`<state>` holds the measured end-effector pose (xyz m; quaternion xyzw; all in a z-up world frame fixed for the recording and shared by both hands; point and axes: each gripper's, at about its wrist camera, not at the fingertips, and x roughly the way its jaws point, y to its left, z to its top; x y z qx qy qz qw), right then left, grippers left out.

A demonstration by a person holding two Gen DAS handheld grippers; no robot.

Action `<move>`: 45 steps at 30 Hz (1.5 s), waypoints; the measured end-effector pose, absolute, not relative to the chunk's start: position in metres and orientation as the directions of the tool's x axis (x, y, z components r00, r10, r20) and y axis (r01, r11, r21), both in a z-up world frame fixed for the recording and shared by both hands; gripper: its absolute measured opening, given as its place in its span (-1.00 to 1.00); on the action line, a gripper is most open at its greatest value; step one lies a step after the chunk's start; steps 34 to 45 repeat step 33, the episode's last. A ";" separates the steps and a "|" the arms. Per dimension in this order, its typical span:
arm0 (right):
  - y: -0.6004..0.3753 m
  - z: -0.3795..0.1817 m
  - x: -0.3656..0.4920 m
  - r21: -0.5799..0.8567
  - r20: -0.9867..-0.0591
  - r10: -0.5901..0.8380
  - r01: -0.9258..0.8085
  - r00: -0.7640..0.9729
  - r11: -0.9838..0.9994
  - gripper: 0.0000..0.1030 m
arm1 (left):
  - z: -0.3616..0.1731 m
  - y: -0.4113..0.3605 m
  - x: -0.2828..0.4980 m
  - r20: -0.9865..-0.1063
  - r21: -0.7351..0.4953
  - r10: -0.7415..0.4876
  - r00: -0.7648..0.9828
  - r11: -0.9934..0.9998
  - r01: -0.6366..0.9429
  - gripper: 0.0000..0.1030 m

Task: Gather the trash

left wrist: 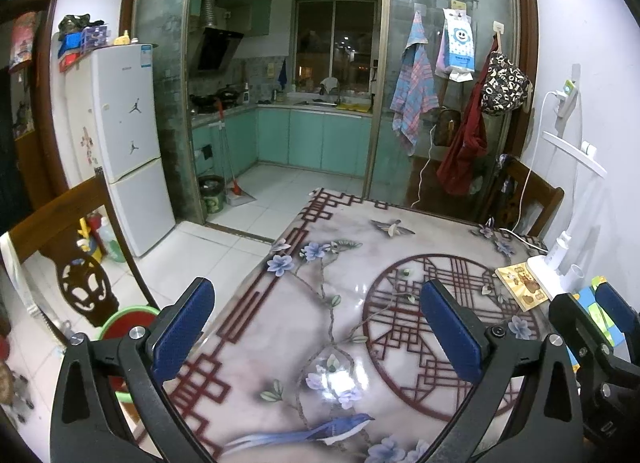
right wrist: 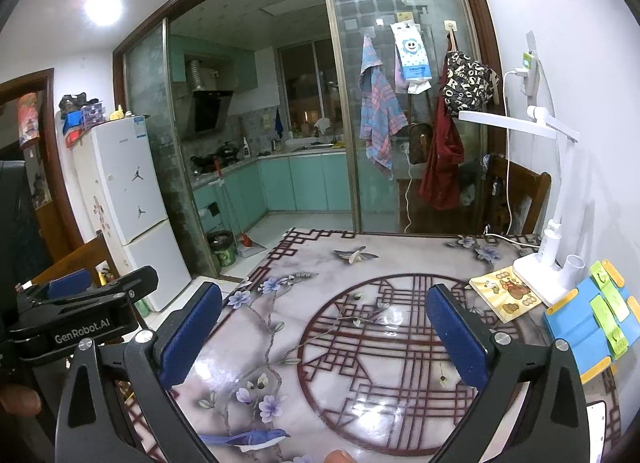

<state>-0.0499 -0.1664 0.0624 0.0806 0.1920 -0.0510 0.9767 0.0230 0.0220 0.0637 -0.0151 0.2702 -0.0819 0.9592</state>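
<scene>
Blue pads of the left gripper are spread wide over the patterned table, nothing held; the right gripper likewise gapes empty. No trash can be seen. The yellow booklet risks being mistaken for it.

Flat yellow printed packet lies against the white lamp base.

The flat yellow picture card lies on the glossy flower-patterned surface, just left of the white desk lamp base; the blue-and-green plastic board lies right of that base.
</scene>
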 end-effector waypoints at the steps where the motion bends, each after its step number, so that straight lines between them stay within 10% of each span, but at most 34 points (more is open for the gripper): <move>1: -0.166 0.062 -0.050 0.138 -0.384 -0.067 0.129 0.921 0.982 0.99 | 0.064 0.022 0.023 -0.516 -0.073 -0.166 0.840 0.986 0.149 0.99; 45: -0.163 0.057 -0.041 0.140 -0.403 -0.047 0.113 0.914 0.984 0.99 | 0.055 0.029 0.022 -0.524 -0.093 -0.224 0.822 0.974 0.206 0.99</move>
